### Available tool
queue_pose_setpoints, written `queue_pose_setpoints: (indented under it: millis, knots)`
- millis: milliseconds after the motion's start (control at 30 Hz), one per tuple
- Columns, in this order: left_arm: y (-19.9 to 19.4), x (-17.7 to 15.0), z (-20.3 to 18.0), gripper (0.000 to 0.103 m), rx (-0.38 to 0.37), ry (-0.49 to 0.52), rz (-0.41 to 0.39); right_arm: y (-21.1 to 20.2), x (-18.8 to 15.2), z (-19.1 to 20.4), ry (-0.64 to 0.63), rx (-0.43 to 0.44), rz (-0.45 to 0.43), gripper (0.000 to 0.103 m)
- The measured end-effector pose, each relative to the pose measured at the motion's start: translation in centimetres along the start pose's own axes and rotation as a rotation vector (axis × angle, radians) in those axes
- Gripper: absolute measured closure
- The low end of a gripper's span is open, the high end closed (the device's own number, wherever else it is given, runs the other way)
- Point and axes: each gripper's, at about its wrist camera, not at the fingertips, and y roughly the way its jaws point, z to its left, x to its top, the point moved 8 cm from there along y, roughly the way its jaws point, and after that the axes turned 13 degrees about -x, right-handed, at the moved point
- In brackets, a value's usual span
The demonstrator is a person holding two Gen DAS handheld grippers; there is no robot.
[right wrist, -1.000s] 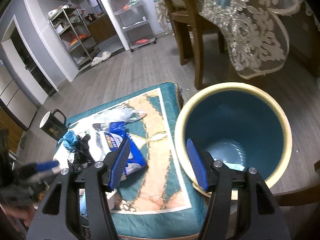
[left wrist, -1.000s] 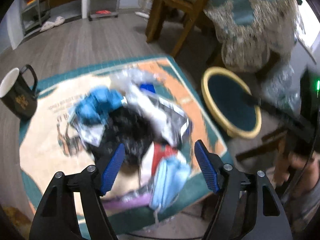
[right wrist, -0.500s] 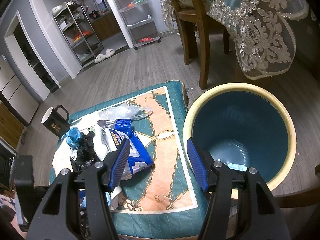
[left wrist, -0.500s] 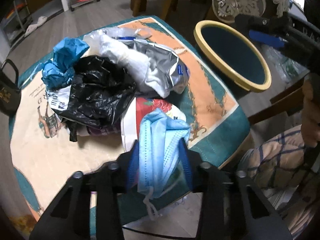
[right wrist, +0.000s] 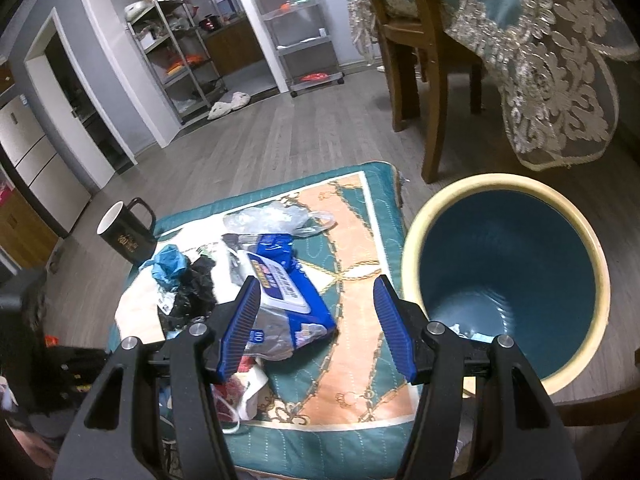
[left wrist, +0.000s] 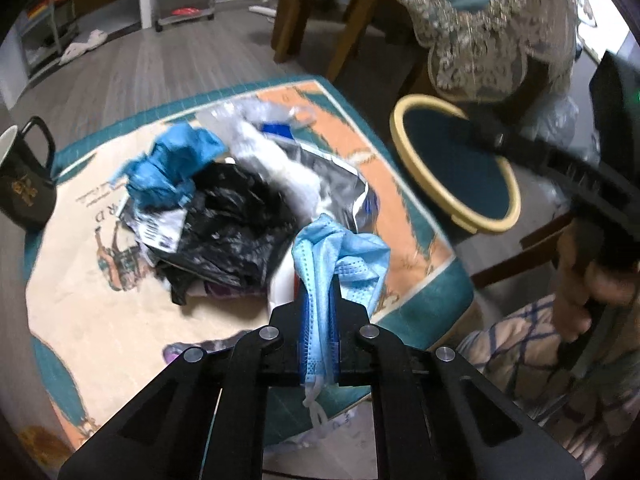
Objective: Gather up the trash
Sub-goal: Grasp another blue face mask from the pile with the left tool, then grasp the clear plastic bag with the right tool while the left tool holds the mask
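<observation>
Patterned cushion, bin nearly empty

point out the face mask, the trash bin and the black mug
face mask (left wrist: 340, 252), left wrist view, on its crumpled blue upper fold
trash bin (right wrist: 416, 236), right wrist view, on its cream rim
black mug (right wrist: 130, 240), right wrist view, on its dark side

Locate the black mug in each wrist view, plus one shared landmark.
Left wrist: black mug at the far left edge, on the mat's corner.
Right wrist: same mug left of centre, at the mat's far left corner.
Shared landmark: the blue bin with the cream rim, right of the mat in both views.
</observation>
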Motion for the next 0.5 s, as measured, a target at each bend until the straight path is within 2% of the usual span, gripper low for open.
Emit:
queue_pose_setpoints:
  millis: [233,467,500]
  knots:
    - [-4.4,2.3,1.7,0.093,-0.019,-0.077,-0.126,2.0,1.5,2.8,-0.055,0.031,0.021,0.045]
    - [-8.4,4.1,5.2,0.093,-0.006,-0.182,-0.253,6.8,3.9,7.0,-0.146,0.067,0.097,0.045]
    - [-8.9,4.3,5.8,0.093,-0.001,-0.196,-0.268,7.6,4.2,7.5,-0.157,0.067,0.111,0.042]
